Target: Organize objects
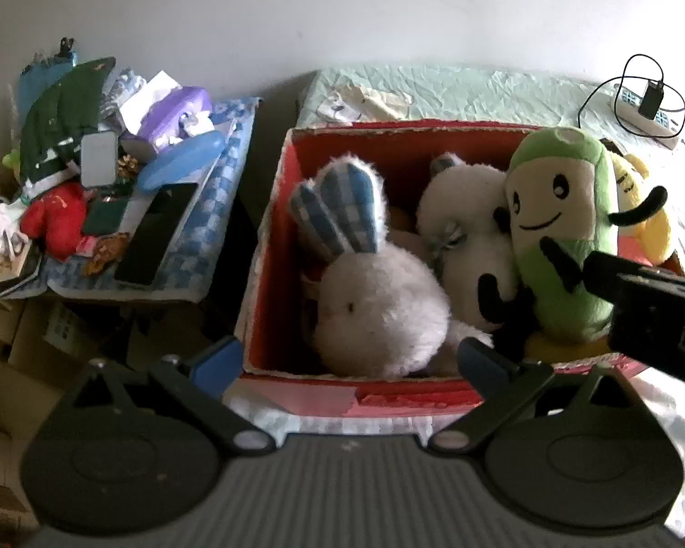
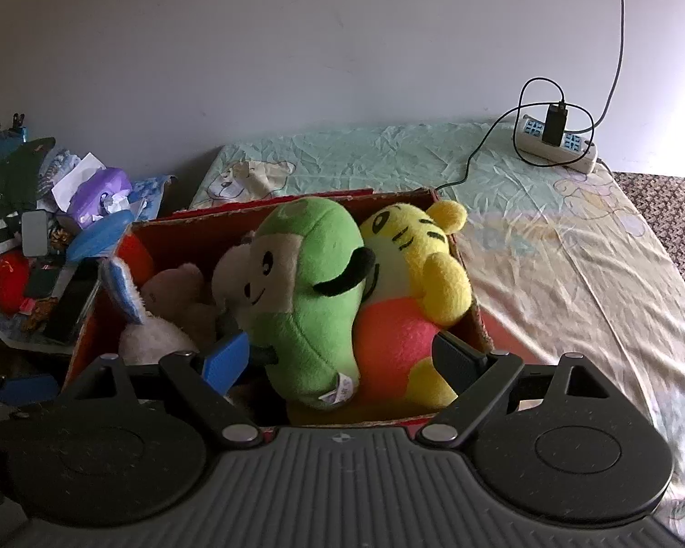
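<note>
A red cardboard box on the bed holds several plush toys. A white bunny with blue checked ears lies at its front left, a white plush behind it, and a green plush stands at the right. My left gripper is open at the box's near rim, empty. In the right wrist view the box, the green plush and a yellow tiger plush show. My right gripper is open, its fingers on either side of the green and tiger plushes.
A cluttered side table with a blue checked cloth, a phone, a red toy and a purple tissue box stands left of the box. A power strip with a cable lies at the bed's far right. Wrinkled bed sheet extends right.
</note>
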`<state>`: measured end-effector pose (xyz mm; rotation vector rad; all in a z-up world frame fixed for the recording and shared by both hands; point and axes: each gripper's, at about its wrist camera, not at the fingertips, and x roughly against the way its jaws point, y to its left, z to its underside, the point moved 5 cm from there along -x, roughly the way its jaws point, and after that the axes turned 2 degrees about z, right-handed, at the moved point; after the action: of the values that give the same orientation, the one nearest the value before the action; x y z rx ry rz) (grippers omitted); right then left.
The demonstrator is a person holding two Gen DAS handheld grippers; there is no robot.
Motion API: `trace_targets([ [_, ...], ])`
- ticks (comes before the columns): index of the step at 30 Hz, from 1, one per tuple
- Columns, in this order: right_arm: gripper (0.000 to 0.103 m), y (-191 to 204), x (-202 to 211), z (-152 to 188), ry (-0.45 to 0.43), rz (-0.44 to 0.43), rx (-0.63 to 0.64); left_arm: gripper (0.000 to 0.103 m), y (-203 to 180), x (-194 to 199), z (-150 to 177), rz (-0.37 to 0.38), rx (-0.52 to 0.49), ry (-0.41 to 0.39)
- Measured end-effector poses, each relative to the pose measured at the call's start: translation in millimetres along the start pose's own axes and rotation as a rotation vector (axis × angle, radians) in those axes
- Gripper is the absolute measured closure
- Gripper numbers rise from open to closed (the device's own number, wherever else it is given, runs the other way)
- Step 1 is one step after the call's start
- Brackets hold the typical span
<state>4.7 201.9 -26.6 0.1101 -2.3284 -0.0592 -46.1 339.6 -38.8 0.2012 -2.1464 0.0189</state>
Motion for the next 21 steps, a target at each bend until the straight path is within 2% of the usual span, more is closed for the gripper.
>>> trace_targets([
  [21,0.014,-3.9,6.9,8.2,0.001,0.004,-0.014,0.002,1.5,5.9,2.7,-0.026,-0.012,-0.025],
])
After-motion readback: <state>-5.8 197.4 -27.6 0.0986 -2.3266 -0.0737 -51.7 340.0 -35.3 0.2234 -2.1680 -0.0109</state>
